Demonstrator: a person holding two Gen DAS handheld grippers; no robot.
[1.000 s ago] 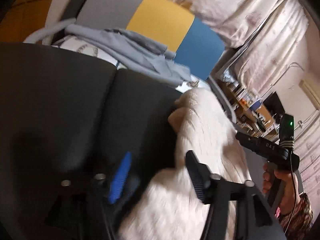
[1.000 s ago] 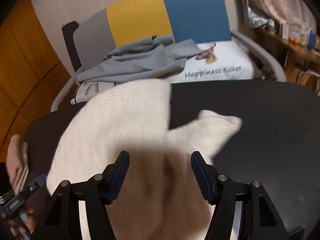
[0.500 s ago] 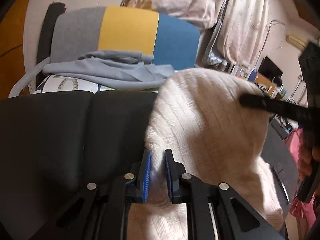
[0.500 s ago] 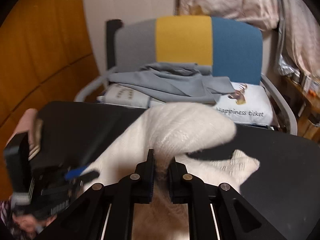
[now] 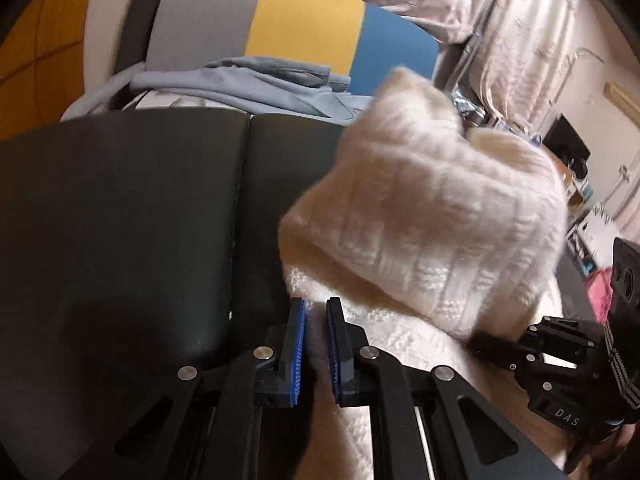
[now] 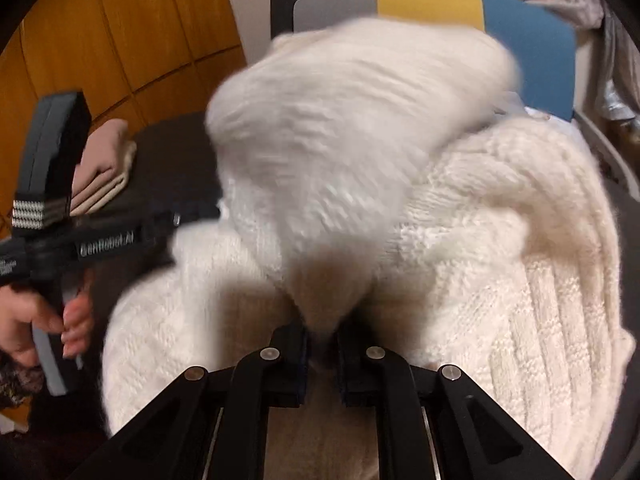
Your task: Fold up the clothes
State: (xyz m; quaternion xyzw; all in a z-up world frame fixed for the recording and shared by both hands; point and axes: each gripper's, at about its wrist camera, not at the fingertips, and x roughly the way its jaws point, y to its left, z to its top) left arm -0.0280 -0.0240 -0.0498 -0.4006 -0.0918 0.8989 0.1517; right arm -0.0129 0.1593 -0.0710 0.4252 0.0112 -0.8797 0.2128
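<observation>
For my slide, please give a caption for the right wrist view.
Right gripper lifts a fold of the cream knit sweater.

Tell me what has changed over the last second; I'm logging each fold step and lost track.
Both grippers, open a second ago, closed on the cream knitted sweater: the left gripper at its edge, the right gripper on a bunched part. The right one has lifted its fabric up and over the rest. Unchanged: the grey garment on the striped chair, the folded beige pile, and the black surface.
</observation>
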